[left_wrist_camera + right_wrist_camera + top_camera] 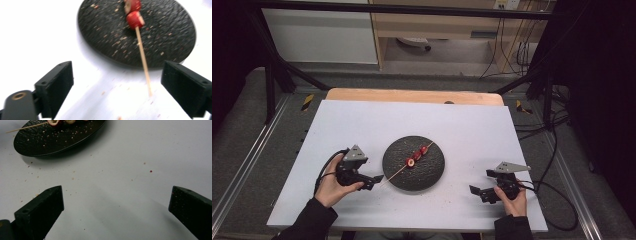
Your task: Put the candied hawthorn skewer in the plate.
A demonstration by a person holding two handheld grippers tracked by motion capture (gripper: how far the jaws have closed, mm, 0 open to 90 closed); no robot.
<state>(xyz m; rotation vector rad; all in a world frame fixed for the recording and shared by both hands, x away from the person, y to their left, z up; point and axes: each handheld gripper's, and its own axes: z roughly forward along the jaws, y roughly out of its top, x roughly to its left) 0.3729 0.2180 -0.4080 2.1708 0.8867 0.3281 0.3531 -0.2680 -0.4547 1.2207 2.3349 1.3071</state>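
So over on the left, the left gripper (pixel 373 181) is sitting low on the white table (pixel 362 125) just beside the plate's left edge, held in the person's left hand (pixel 331 187). In the left gripper view its jaws are spread wide with nothing between the pads, and the bare end of the wooden skewer (pixel 143 61) pokes out over the table between them, closer to the right jaw. Doesn't look like it's touching either one.

Middle of the table: a round black textured plate (pixel 432 172), speckled with little crumbs. The skewer (pixel 404 167) lies across it at a slant, stick end hanging off the lower-left rim toward the left gripper, with red fruit pieces (pixel 417 155) threaded along the upper half. Looks like three of them in the high view, cut ones with pale insides, can't tell exactly what fruit. Up close, the lowest red piece (pixel 134 20) sits well inside the plate.

Right side: the right gripper (pixel 477 192) is held in the right hand (pixel 512 200), well apart from the plate, down near the front edge of the table. Its jaws are wide apart too, holding nothing, just bare tabletop with a few crumbs (pixel 72 178) between them. The plate (pixel 60 138) sits off at the upper left of the right gripper view.
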